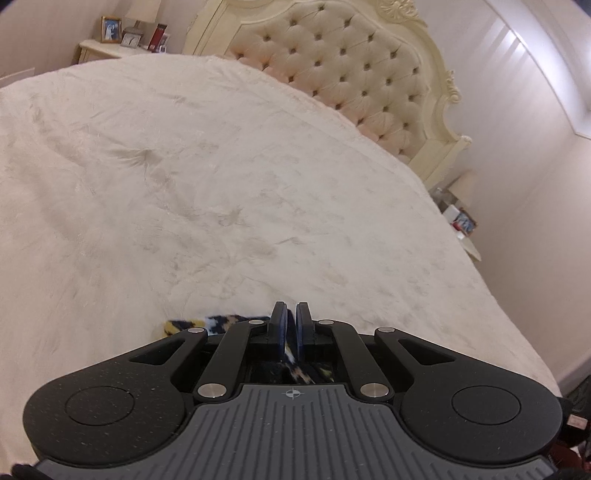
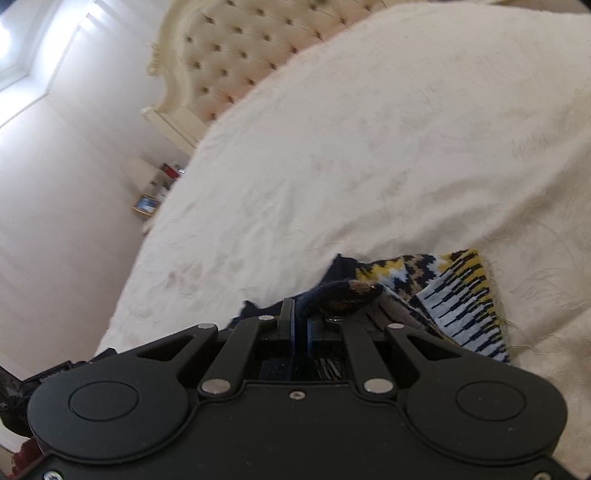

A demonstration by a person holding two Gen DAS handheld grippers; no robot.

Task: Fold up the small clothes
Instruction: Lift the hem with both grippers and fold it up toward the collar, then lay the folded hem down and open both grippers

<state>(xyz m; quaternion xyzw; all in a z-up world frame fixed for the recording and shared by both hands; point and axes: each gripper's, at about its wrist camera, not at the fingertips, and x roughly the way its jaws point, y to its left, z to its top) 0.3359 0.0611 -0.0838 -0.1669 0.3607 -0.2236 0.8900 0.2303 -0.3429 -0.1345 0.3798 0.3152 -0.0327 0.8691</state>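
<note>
Left gripper (image 1: 291, 314): fingers nearly closed, thin gap at the tips. Patterned cloth (image 1: 295, 360) sits pinched between the pads lower down, navy/yellow/white knit. More of the same cloth pokes out left of the fingers (image 1: 280, 321), lying on the bedspread (image 1: 184, 184).

Right gripper (image 2: 300, 321): fingers clamped on a dark navy edge of the cloth (image 2: 443, 295). Fabric bunches over the right finger and fans out to the right of it: zigzag yellow/white/navy band, then a black-and-white striped panel with yellow at the far end, frayed threads on the edge. A small navy corner shows left of the fingers too. Cloth looks lifted at the grip and draped down to the bedspread (image 2: 369, 129).

No containers in view.

Ahead of the left fingers: open cream bedspread, wrinkled, nothing on it. Beyond, tufted headboard (image 1: 351, 66) with carved cream frame. Far left of it a nightstand (image 1: 99, 50) carrying a picture frame (image 1: 110, 29), a small clock (image 1: 131, 38) and a lamp base. Right of the fingers, past the bed edge, a second bedside table (image 1: 465, 225) with small clutter, too small to identify.

Right view is motion-blurred; headboard (image 2: 229, 48) up-left of the fingers, bedside clutter and a framed picture (image 2: 146, 204) left of the bed.
</note>
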